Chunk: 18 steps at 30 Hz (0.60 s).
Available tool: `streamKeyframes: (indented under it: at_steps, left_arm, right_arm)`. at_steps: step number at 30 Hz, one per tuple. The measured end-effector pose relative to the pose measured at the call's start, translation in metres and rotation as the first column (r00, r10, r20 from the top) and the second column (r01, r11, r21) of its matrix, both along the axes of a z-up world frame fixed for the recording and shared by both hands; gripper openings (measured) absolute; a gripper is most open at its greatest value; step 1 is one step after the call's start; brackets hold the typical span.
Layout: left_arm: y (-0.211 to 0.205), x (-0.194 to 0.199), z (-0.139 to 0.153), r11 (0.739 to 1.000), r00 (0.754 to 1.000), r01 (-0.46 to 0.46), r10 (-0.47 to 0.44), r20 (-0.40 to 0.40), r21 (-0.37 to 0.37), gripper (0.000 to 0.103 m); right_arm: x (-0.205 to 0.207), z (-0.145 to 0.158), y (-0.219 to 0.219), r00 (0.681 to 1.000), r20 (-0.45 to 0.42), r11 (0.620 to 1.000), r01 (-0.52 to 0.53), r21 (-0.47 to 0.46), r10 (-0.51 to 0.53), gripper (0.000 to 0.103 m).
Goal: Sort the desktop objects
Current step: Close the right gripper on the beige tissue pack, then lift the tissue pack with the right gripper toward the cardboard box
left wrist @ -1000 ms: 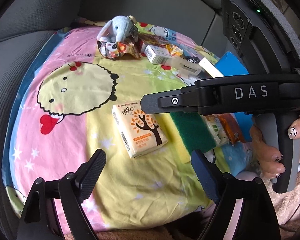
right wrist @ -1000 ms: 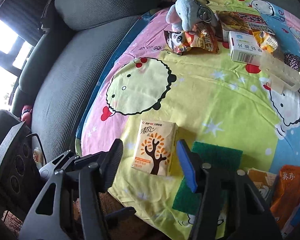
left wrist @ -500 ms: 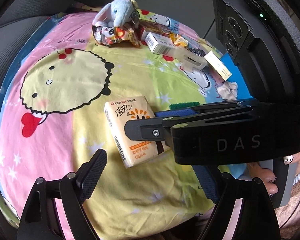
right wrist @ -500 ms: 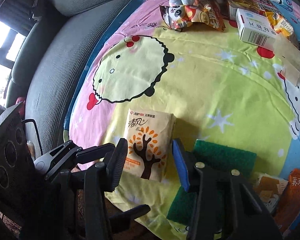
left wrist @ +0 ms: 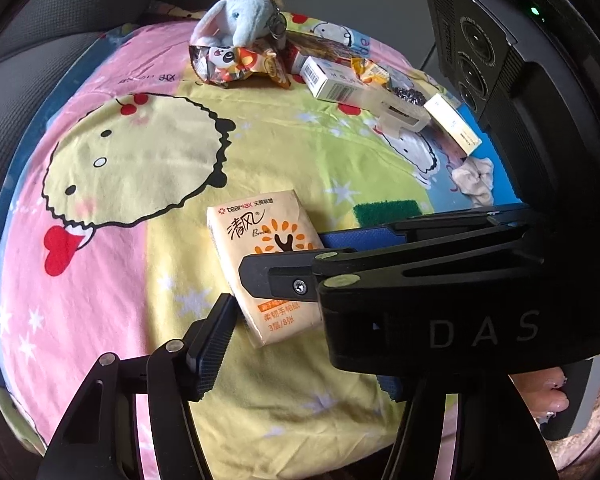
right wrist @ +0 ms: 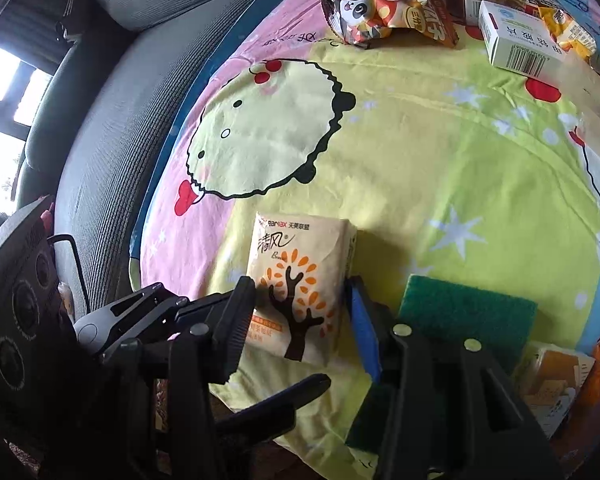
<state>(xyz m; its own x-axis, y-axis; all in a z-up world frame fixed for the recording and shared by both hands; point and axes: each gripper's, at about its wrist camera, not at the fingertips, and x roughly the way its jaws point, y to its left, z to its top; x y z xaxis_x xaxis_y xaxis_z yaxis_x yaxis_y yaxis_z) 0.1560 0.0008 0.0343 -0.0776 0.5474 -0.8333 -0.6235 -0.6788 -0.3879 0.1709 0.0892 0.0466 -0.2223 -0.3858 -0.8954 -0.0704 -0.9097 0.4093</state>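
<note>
R gripper [right wrist: 300, 320] tilted down, jaws clamped on pack [right wrist: 300, 280]. L gripper [left wrist: 300, 344] alongside, jaws just narrowed, right finger hidden.

Both tools matte black plastic, skeletal linkage arms with triangular cut-outs, silver pivot pins at the joints. Left tool [left wrist: 300, 352]: black ribbed pad on one finger, blue pad on the other. Right tool [right wrist: 300, 320]: same build, black ribbed pad [right wrist: 235, 328] one side, blue pad [right wrist: 364, 324] the other. Right tool body carries grey "DAS" lettering [left wrist: 484, 330], one Phillips screw [left wrist: 298, 286] on the finger arm, a housing with three round ports stacked, small green LED [left wrist: 534, 11] lit above. Black cable loops off the left tool housing. Hand [left wrist: 552, 396] on the right tool's grip: painted nails with dark dot decoration, light beaded bracelet at the wrist.
</note>
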Motion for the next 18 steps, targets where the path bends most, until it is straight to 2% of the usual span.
streamKeyframes:
  at_steps: [3, 5, 7, 12, 18]
  left_arm:
    - [0.002, 0.002, 0.001, 1.0, 1.0, -0.003, 0.003, -0.005, -0.015, 0.063]
    - [0.002, 0.005, 0.004, 1.0, 1.0, -0.002, 0.002, -0.022, -0.02, 0.056]
    - [0.004, 0.008, 0.01, 1.0, 0.998, 0.006, -0.008, -0.055, -0.024, 0.053]
    - [0.005, 0.013, 0.019, 1.0, 0.997, 0.016, -0.018, -0.069, -0.025, 0.053]
    - [0.009, 0.021, 0.03, 0.999, 0.995, 0.035, -0.039, -0.087, -0.04, 0.053]
  right_arm:
    - [0.001, 0.001, -0.001, 1.0, -0.002, 1.0, 0.006, 0.003, -0.006, 0.048]
    - [0.004, 0.002, -0.002, 1.0, -0.002, 1.0, 0.009, 0.008, -0.009, 0.048]
    - [0.006, 0.007, -0.003, 1.0, -0.016, 1.0, 0.014, 0.023, -0.014, 0.049]
    - [0.011, 0.016, 0.006, 0.999, -0.021, 0.999, 0.049, -0.019, -0.05, 0.049]
    - [0.021, 0.027, 0.003, 0.998, -0.042, 0.999, 0.042, 0.0, -0.042, 0.049]
